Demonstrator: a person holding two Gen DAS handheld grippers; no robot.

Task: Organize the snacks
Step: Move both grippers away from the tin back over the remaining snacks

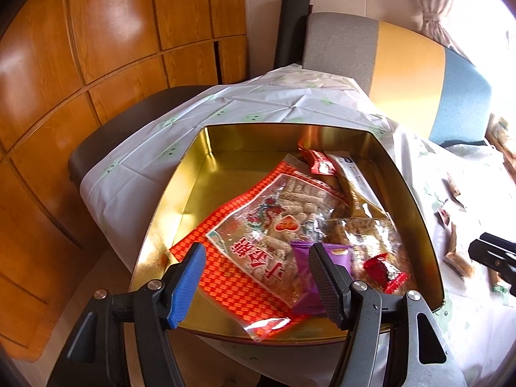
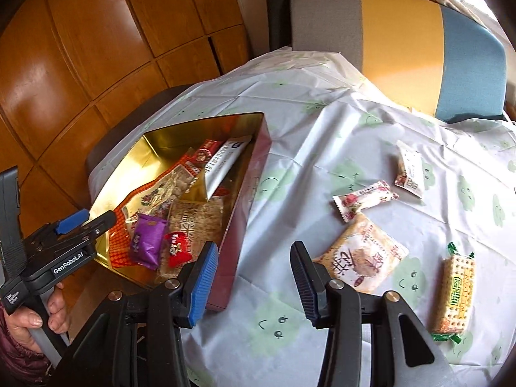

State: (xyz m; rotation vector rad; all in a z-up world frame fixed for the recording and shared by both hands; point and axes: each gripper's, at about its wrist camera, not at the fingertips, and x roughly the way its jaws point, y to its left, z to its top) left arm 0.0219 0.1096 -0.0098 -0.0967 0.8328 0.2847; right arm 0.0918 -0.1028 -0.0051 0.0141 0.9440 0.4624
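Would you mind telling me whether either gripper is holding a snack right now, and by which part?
Nothing is held: the left gripper is open above the gold tin, and the right gripper is open over the tablecloth.

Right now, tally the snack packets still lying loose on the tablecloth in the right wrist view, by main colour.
White with red print: 1, small packet
White and pink: 1, candy bar
Beige: 1, square rice-cracker packet
Yellow-green: 1, cracker pack
Total: 4
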